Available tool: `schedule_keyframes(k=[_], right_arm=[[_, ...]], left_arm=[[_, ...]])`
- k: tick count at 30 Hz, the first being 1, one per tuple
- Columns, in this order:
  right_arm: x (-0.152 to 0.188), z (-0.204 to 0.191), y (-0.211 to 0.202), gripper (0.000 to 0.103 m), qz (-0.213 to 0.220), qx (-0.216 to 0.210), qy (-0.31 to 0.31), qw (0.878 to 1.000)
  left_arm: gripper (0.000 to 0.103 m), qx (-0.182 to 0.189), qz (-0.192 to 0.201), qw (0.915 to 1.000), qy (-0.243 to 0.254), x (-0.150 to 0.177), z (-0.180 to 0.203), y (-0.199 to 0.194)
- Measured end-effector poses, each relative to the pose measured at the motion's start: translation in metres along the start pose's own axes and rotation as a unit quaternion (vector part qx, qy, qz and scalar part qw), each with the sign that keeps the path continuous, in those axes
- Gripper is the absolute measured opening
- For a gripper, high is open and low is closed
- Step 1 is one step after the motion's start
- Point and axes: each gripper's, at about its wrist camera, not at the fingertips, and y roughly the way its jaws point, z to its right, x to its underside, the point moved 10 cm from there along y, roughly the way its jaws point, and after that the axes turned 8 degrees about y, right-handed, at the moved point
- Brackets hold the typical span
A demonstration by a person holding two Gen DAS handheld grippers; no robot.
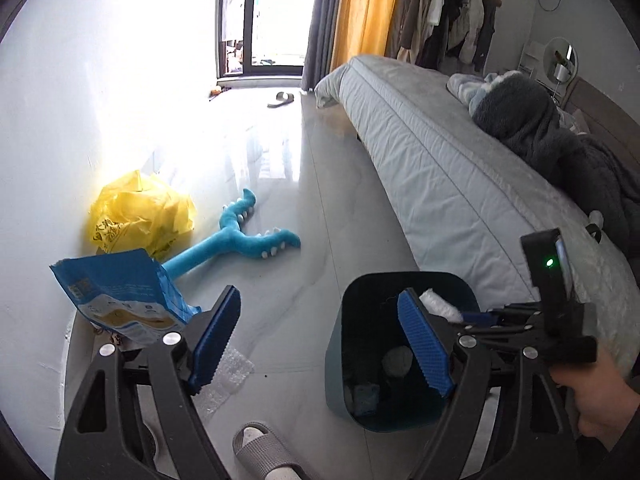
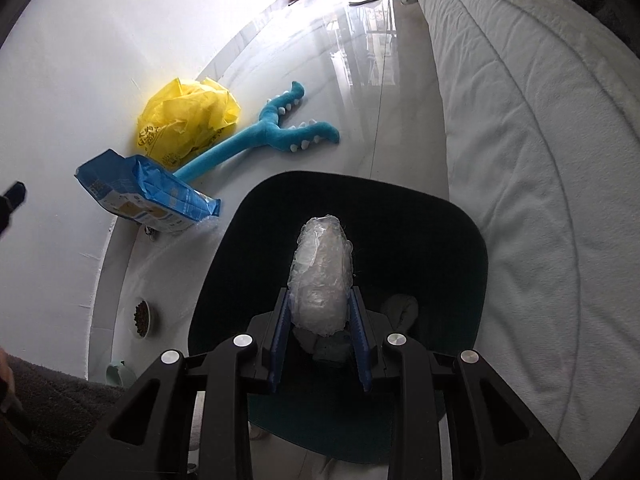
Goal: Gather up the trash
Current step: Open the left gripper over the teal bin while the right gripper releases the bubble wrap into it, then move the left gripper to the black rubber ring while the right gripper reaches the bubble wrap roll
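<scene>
Your right gripper (image 2: 320, 344) is clenched on a crumpled wad of clear plastic wrap (image 2: 320, 276), the blue ribbed pads (image 2: 281, 344) pressing its lower end from both sides while the rest sticks out forward. You hold it directly above the open mouth of the dark teal plastic trash bin (image 2: 460, 248), which stands on the glossy pale tile floor (image 2: 360, 80) just beside the grey quilted bed (image 2: 540, 140). A few pale crumpled scraps lie at the bottom of the bin.

Your left gripper (image 1: 320, 340) is released, its jaws spread wide and holding nothing. It hovers above the floor to the left of the bin (image 1: 340, 360), and through its view you can see the wad (image 1: 438, 304) poking over the bin's rim with your right hand (image 1: 596, 396) on the tool's handle.

Against the white wall (image 1: 60, 120) lie a torn blue snack bag (image 1: 120, 300), a crumpled yellow plastic bag (image 1: 140, 212) and a blue forked plush toy with white spikes (image 1: 236, 236), close together. A piece of bubble wrap (image 1: 224, 376) lies on the floor under your left pad. A grey slipper (image 1: 264, 452) sits near the bottom edge.
</scene>
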Motion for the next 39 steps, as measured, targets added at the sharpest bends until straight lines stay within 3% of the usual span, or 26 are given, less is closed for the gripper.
schedule_keyframes(k=[7,15,17,19,21,30,39], right_arm=[[0.015,-0.006,0.029,0.029,-0.038,0.021,-0.017,0.999],[0.028,0.001,0.045,0.031,-0.064,0.044,-0.022,0.997],[0.03,0.001,0.047,0.036,-0.066,0.045,-0.022,0.997],[0.032,0.001,0.046,0.049,-0.064,0.047,-0.023,0.997],[0.031,0.002,0.045,0.052,-0.06,0.049,-0.026,0.997],[0.013,-0.003,0.004,0.066,0.002,0.021,-0.033,0.999],[-0.018,0.008,-0.075,0.077,0.122,-0.002,-0.04,0.992]], left_arm=[[0.083,0.011,0.06,0.9976,-0.032,-0.034,-0.012,-0.041],[0.083,0.035,0.121,0.9916,-0.029,-0.066,0.0,-0.083],[0.083,0.04,0.135,0.9898,-0.023,-0.073,0.004,-0.092],[0.083,0.039,0.145,0.9885,-0.017,-0.078,0.005,-0.098],[0.083,0.037,0.156,0.987,-0.012,-0.083,0.007,-0.105],[0.083,0.042,0.179,0.9829,0.004,-0.098,0.026,-0.124],[0.091,0.058,0.197,0.9784,0.02,-0.115,0.061,-0.128]])
